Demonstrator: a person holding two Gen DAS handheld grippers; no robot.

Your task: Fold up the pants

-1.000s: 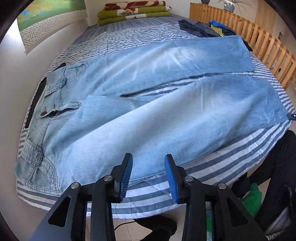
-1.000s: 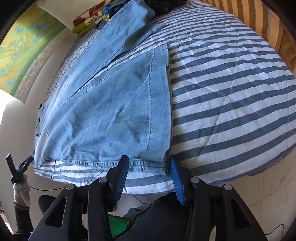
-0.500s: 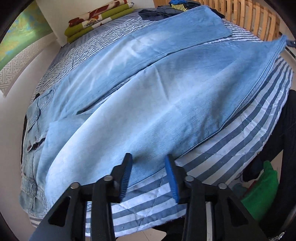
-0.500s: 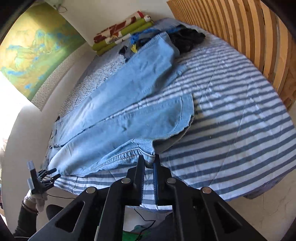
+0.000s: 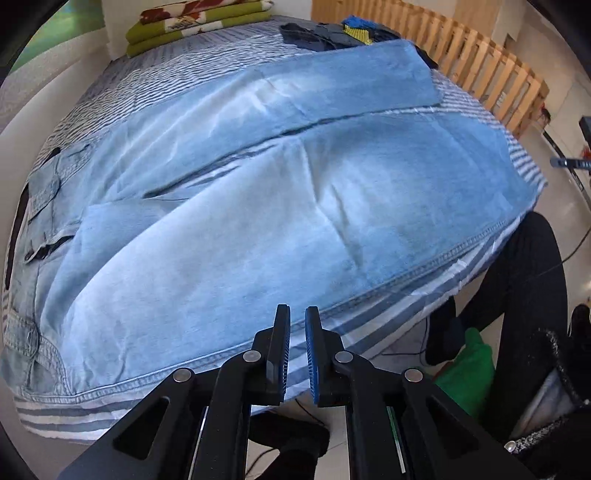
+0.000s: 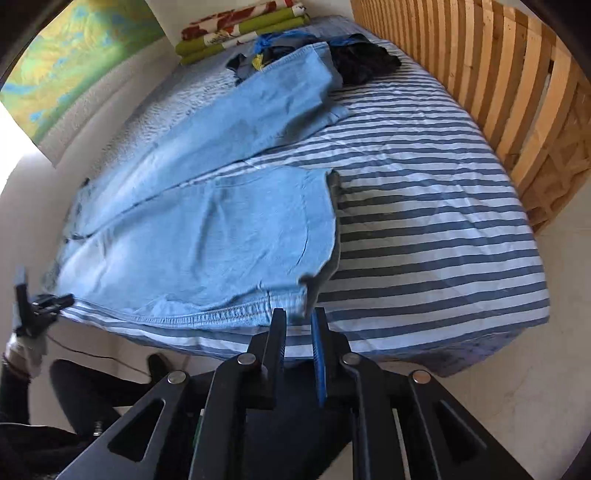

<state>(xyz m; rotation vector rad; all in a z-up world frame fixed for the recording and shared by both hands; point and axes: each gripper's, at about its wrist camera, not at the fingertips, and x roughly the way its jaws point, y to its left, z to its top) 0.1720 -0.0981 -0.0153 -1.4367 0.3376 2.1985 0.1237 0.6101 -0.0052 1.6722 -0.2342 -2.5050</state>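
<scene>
Light blue jeans (image 5: 258, 221) lie spread across a striped bed, waistband at the left, the legs running right. My left gripper (image 5: 297, 317) sits at the near side seam around mid-leg. Its fingers stand close together over the seam, and the cloth edge appears pinched between them. In the right wrist view the near leg (image 6: 207, 236) ends at its hem. My right gripper (image 6: 298, 317) is shut on that hem's near corner. The cuff curls up there and shows its dark underside. The far leg (image 6: 258, 110) lies flat.
The blue-and-white striped sheet (image 6: 424, 221) is bare to the right of the jeans. A wooden slatted board (image 6: 517, 92) runs along the far side. Dark clothes (image 6: 362, 62) and folded green blankets (image 6: 240, 29) lie at the back. A person's black-clad legs (image 5: 517, 295) stand at the bed's edge.
The left gripper's fingers have gone from wide apart to nearly together at the side seam. The right gripper shut on the hem corner, raised it, and has since lowered it toward the bed.
</scene>
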